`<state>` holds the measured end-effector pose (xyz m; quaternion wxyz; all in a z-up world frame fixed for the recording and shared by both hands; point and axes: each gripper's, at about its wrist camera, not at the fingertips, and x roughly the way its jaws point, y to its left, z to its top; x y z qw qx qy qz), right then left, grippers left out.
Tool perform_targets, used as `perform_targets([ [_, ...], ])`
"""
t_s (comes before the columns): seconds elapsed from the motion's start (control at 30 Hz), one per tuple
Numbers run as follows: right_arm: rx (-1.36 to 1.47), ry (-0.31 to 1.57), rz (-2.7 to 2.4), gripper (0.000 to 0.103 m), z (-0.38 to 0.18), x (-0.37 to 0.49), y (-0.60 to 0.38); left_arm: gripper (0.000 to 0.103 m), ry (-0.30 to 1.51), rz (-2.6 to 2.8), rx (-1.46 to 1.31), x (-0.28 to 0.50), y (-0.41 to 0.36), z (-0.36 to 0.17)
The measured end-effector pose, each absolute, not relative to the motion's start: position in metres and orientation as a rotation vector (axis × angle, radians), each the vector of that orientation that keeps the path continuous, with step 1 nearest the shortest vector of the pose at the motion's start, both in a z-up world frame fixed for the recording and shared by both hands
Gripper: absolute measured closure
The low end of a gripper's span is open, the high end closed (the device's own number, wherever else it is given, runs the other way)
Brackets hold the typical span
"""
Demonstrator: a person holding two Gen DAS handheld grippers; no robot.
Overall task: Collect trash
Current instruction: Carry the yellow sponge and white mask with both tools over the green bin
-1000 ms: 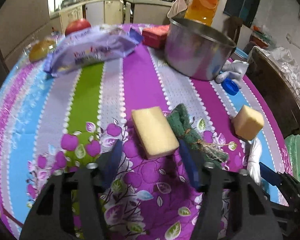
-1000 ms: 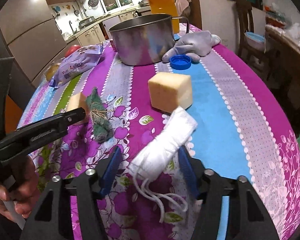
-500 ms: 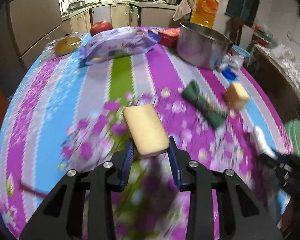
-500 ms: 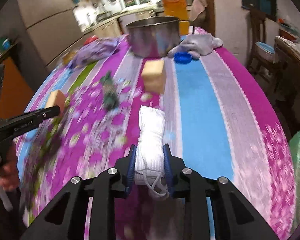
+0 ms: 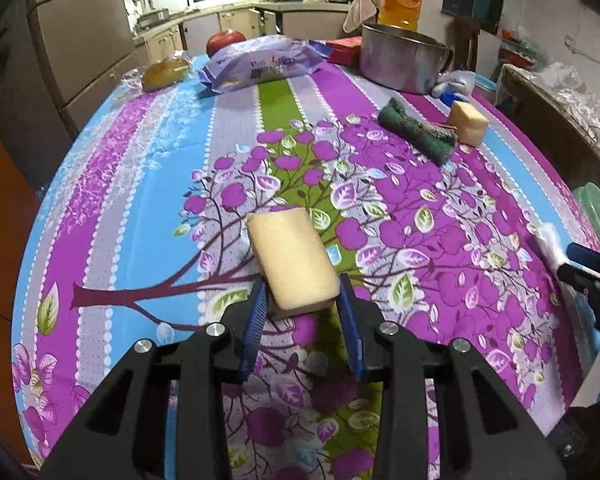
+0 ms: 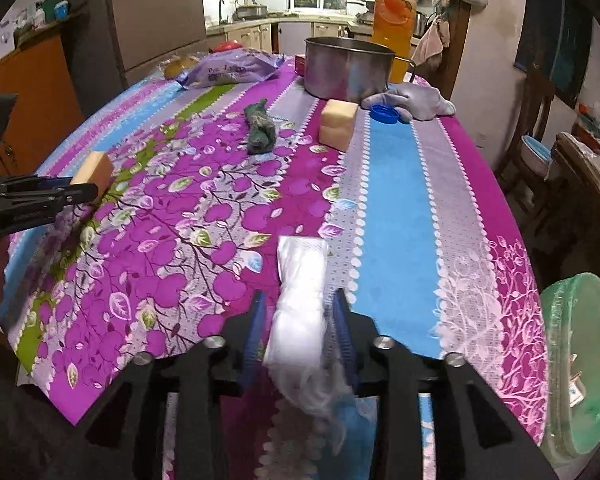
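- Both grippers have lifted their loads off the floral tablecloth (image 5: 148, 184) since a second ago.
- Left gripper (image 5: 302, 312) is closed on a yellow sponge (image 5: 292, 260), held above the cloth.
- Right gripper (image 6: 298, 320) pinches a white face mask (image 6: 300, 300).
- Steel pot (image 6: 348, 66), green scouring pad (image 6: 260, 128) and foam block (image 6: 338, 124) stand at the far end, kitchen cabinets (image 6: 256, 36) behind.

Both grippers closed and lifted: left gripper (image 5: 304, 312) raised the sponge (image 5: 292, 258), right gripper (image 6: 298, 320) the mask (image 6: 300, 296)

Both grippers are raised above the table: the left gripper (image 5: 304, 300) clamps a sponge (image 5: 292, 260), the right gripper (image 6: 300, 320) (fingers blurred) pinches a white mask (image 6: 300, 292).
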<state>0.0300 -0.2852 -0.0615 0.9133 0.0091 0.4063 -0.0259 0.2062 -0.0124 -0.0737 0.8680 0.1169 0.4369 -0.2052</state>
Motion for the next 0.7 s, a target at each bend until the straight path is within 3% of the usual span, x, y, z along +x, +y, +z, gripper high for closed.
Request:
perform_targets([
  [0.07, 0.042, 0.794, -0.051, 0.039, -0.058, 0.026, -0.288, 0.069, 0.904, -0.404, 0.254, 0.207, -0.014, -0.074],
  [0.3, -0.010, 0.768, -0.066, 0.040, -0.057, 0.017, -0.287, 0.064, 0.902, -0.358, 0.259, 0.211, -0.020, -0.078],
  [0.33, 0.001, 0.776, -0.069, 0.041, -0.060, 0.018, -0.289, 0.064, 0.904, -0.348, 0.259, 0.212, -0.020, -0.079],
  [0.43, 0.009, 0.805, -0.073, 0.061, -0.069, 0.022, -0.289, 0.064, 0.904, -0.327, 0.275, 0.214, -0.023, -0.082],
  [0.5, 0.012, 0.826, -0.080, 0.075, -0.075, 0.024, -0.290, 0.072, 0.899, -0.309, 0.288, 0.214, -0.023, -0.084],
  [0.7, 0.082, 0.814, -0.046, 0.076, -0.064, 0.026, -0.299, 0.073, 0.876, -0.298, 0.270, 0.210, -0.023, -0.061],
])
